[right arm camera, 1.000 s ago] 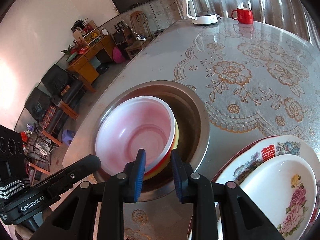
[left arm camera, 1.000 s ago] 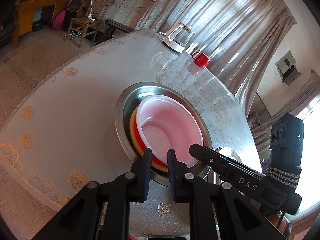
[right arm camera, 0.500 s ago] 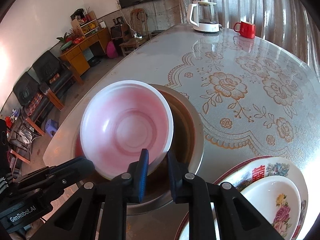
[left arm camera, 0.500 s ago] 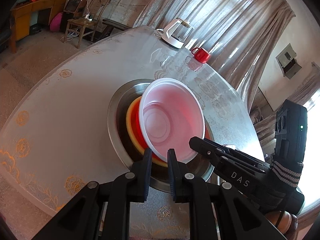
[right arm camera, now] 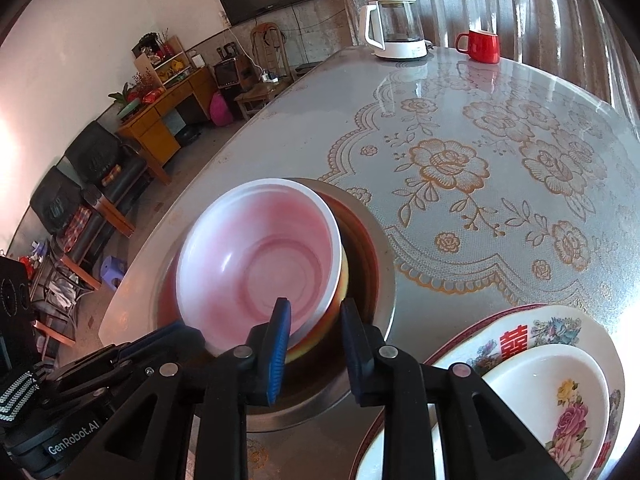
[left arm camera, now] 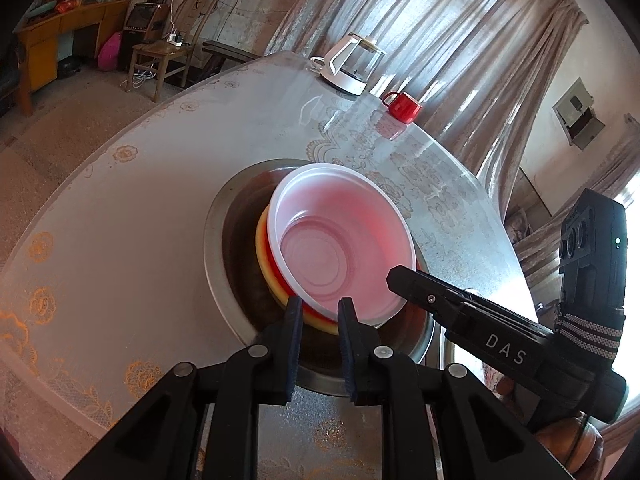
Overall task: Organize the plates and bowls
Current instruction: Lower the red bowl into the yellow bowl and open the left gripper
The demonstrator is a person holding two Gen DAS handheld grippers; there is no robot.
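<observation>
A white plastic bowl (left arm camera: pixel 340 248) with a pink inside is tilted up out of a red and a yellow bowl (left arm camera: pixel 269 276), all in a round steel basin (left arm camera: pixel 224 216). My left gripper (left arm camera: pixel 319 316) is shut on the stack's near rim. My right gripper (right arm camera: pixel 315 322) is shut on the white bowl's (right arm camera: pixel 256 260) rim and also shows in the left wrist view (left arm camera: pixel 404 276). A flowered plate (right arm camera: pixel 532 328) holding a white flowered bowl (right arm camera: pixel 552 392) lies at the right.
The round table (right arm camera: pixel 500 168) has a lace-pattern cover. A white kettle (right arm camera: pixel 394 28) and a red mug (right arm camera: pixel 482 46) stand at its far edge. Chairs, a wooden cabinet and a TV are beyond the table.
The white bowl has been lifted and tilted up out of the red and yellow bowls by my right gripper. My left gripper stays at the stack's rim.
</observation>
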